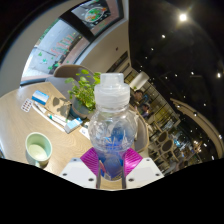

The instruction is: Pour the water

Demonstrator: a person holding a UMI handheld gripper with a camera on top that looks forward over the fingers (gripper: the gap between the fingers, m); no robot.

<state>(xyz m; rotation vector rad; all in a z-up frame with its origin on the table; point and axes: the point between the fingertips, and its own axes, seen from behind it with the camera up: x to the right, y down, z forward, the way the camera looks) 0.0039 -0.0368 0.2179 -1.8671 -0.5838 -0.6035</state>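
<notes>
Our gripper (112,162) pinches the bottle (113,125) at centre frame; tipped hastily, we could miss the cup (38,149) at lower left.

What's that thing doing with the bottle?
A hand-held claw is gripping a clear plastic water bottle between its two pink pads. The bottle has a pale cap and is held up off the table, roughly upright. Down on the wooden table sits a small green cup, off to one side of the claw, with a green plant behind the bottle. No water is going into the cup yet.
</notes>
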